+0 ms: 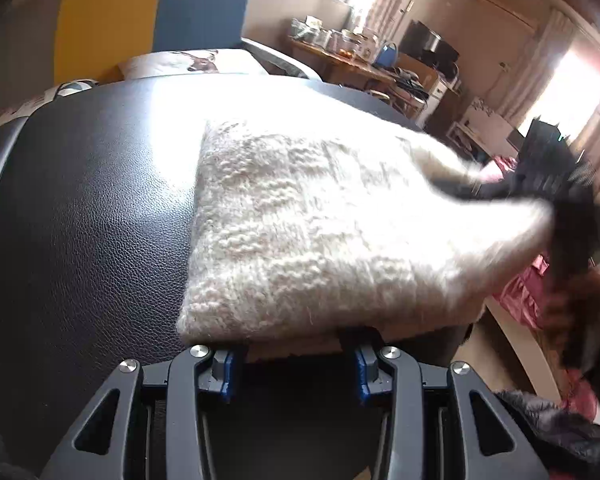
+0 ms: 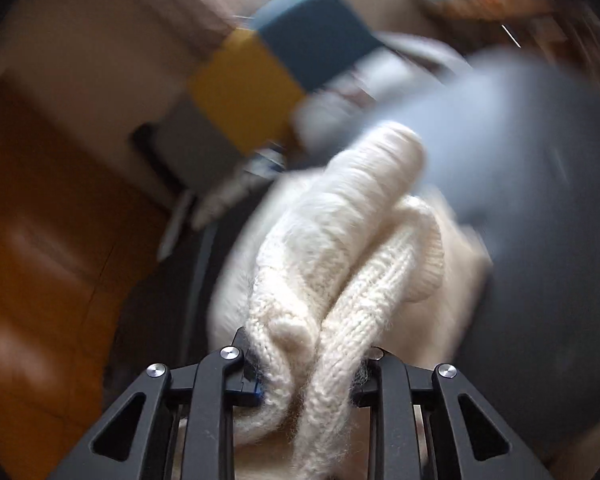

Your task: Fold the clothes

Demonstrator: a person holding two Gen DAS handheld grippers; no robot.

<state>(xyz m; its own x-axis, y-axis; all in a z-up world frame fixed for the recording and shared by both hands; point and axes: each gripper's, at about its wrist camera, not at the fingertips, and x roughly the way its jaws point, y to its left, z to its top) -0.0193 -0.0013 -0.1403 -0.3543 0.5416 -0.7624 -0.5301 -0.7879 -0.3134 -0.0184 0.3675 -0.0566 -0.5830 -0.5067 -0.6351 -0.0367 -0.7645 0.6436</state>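
Note:
A cream knitted sweater (image 1: 300, 224) lies folded on a black leather surface (image 1: 80, 220). My left gripper (image 1: 296, 344) sits at the sweater's near edge, its fingers wide apart with the folded edge lying over and between them. In the left wrist view my right gripper (image 1: 572, 216) shows blurred at the sweater's far right corner. In the right wrist view my right gripper (image 2: 306, 364) is shut on bunched cream knit (image 2: 340, 260), which hangs forward from the jaws over the dark surface (image 2: 540, 200). That view is motion-blurred.
A yellow and blue cushion (image 1: 148, 12) and a printed pillow (image 1: 192, 62) stand behind the black surface. A cluttered wooden table (image 1: 352, 56) is at the back right. Pink cloth (image 1: 528, 288) and dark clothing (image 1: 548, 428) lie at the right. A wooden floor (image 2: 40, 260) is at the left.

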